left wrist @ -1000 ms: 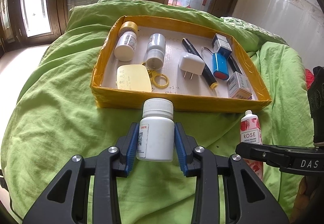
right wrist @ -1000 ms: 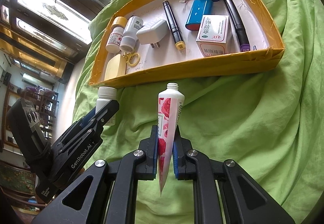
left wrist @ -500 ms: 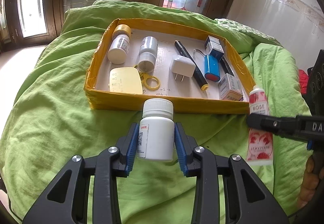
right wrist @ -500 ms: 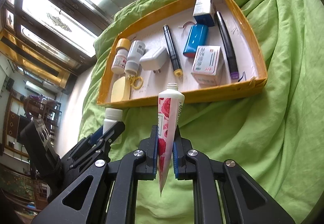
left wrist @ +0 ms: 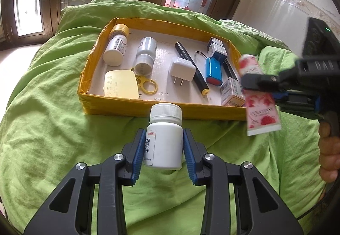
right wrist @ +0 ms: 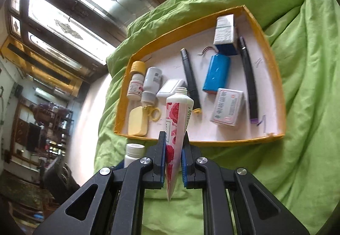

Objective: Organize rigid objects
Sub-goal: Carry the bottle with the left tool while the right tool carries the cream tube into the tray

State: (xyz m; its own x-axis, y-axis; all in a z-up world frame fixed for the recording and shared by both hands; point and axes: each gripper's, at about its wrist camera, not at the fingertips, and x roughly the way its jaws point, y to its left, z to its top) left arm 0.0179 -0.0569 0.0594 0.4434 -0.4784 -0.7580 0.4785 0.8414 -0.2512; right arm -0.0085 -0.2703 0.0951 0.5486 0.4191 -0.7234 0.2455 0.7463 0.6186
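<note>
My left gripper (left wrist: 162,151) is shut on a white pill bottle (left wrist: 164,139), held upright just in front of the yellow tray's (left wrist: 170,111) near wall. My right gripper (right wrist: 173,153) is shut on a rose-printed cream tube (right wrist: 177,126), its open neck pointing toward the tray (right wrist: 233,142). In the left wrist view the tube (left wrist: 260,114) hangs over the tray's near right corner, held by the right gripper (left wrist: 263,85). The white bottle (right wrist: 132,153) shows low left in the right wrist view.
The tray lies on a green quilt (left wrist: 53,118) and holds two small bottles (left wrist: 115,50), a white charger (left wrist: 181,71), a blue battery (left wrist: 213,72), black pens (left wrist: 191,65), small boxes (left wrist: 231,91), a yellow case (left wrist: 120,84) and a key ring (left wrist: 148,86). A hand (left wrist: 328,154) is at right.
The right gripper has lifted the rose tube off the quilt and carried it up to the tray's near right corner. The left gripper with the white bottle has stayed where it was.
</note>
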